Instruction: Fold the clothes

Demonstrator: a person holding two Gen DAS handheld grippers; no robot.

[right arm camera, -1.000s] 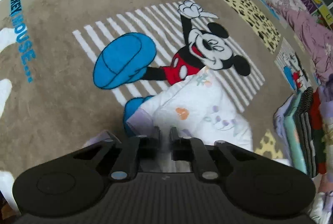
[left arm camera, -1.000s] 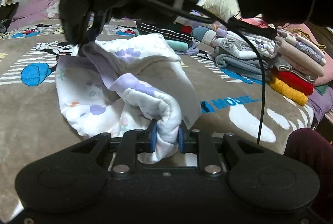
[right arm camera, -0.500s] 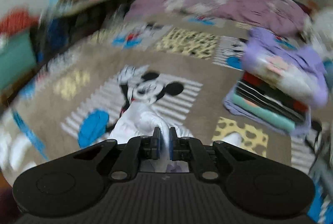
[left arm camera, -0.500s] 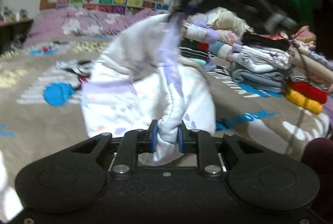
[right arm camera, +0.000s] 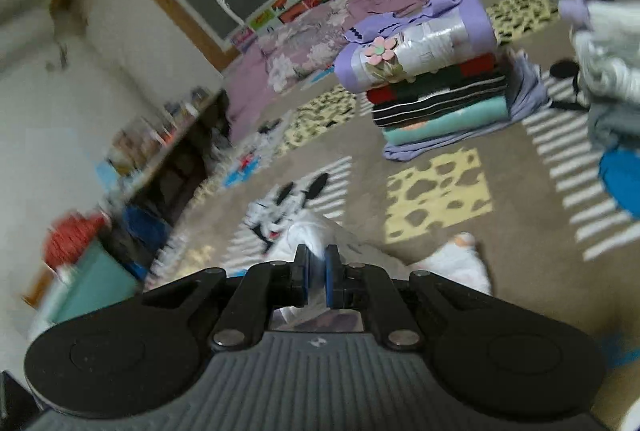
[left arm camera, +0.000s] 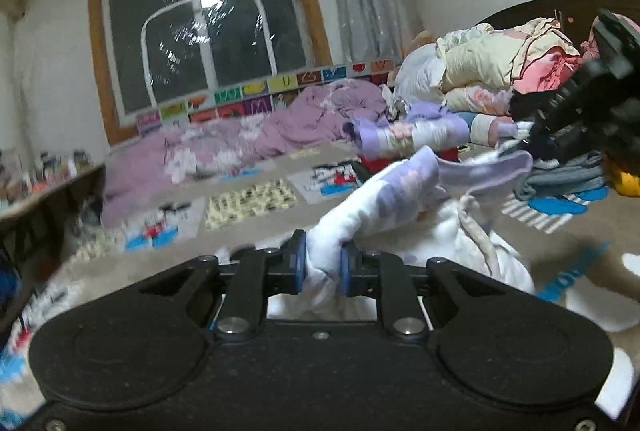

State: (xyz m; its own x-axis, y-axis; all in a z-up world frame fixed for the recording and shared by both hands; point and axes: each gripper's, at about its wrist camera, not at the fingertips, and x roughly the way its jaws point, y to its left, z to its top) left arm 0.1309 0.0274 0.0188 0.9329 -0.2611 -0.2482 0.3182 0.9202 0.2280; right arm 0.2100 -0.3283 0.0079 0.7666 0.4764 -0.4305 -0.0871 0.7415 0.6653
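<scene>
Left gripper (left arm camera: pixel 322 263) pinching a thick bunch of the white garment (left arm camera: pixel 384 207) between its blue pads. Garment held up in the air above the brown cartoon blanket (right arm camera: pixel 436 231), with its purple trim (left arm camera: pixel 486 167) stretched toward the right gripper (left arm camera: pixel 532 135). Right gripper (right arm camera: pixel 317 273) squeezed tight on a thin bit of the same white cloth (right arm camera: pixel 308 231). Folded clothes stack (right arm camera: pixel 432 87) farther back on the blanket. Dark window (left arm camera: pixel 200 31) behind.
</scene>
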